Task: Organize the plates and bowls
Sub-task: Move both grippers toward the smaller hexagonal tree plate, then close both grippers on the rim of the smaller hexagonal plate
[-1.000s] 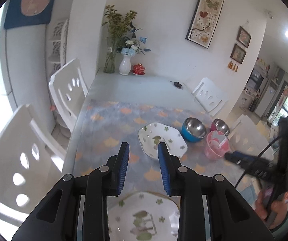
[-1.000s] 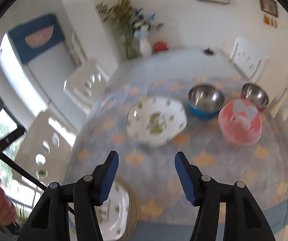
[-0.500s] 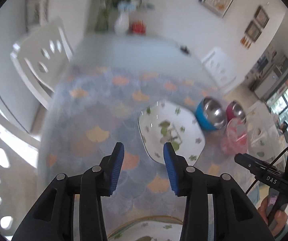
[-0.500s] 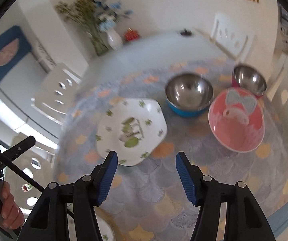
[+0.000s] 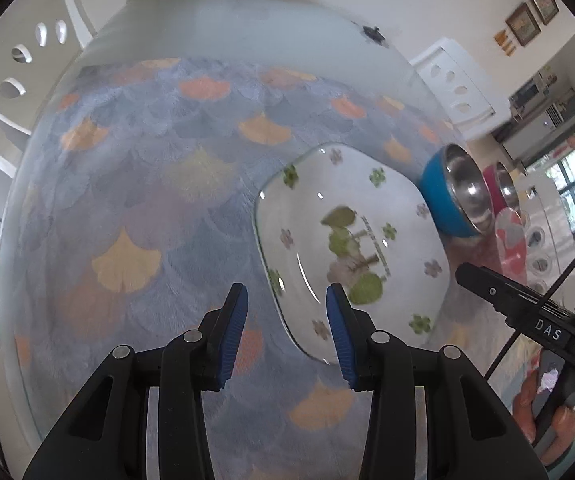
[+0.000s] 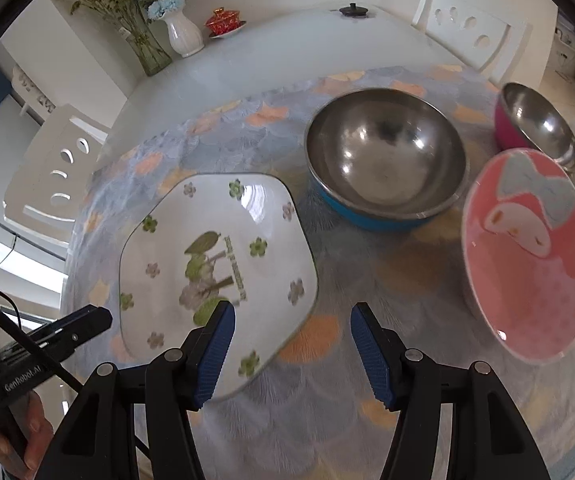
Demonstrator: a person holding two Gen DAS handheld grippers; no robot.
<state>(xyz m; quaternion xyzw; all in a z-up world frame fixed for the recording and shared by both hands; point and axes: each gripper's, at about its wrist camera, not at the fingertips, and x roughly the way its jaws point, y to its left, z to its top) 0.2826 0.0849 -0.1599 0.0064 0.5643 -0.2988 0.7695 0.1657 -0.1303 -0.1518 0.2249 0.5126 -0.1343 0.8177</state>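
A white angular plate with a green flower pattern (image 5: 351,240) (image 6: 215,256) lies flat on the patterned tablecloth. My left gripper (image 5: 286,322) is open and empty, with the plate's near left rim between its fingers. My right gripper (image 6: 290,350) is open and empty over the plate's near right corner. Right of the plate stand a blue steel bowl (image 6: 385,158) (image 5: 457,196), a pink cartoon bowl (image 6: 527,252) (image 5: 509,240) and a magenta steel bowl (image 6: 535,124) (image 5: 503,186).
At the table's far end stand a white vase (image 6: 185,34), a glass vase with flowers (image 6: 147,46), a red lidded cup (image 6: 223,22) and a small black object (image 6: 353,10). White chairs (image 6: 59,168) (image 6: 471,28) flank the table.
Both grippers have moved forward and down toward the flowered plate. The left gripper has opened wider. A second flowered plate near the table's front edge has dropped out of both views.
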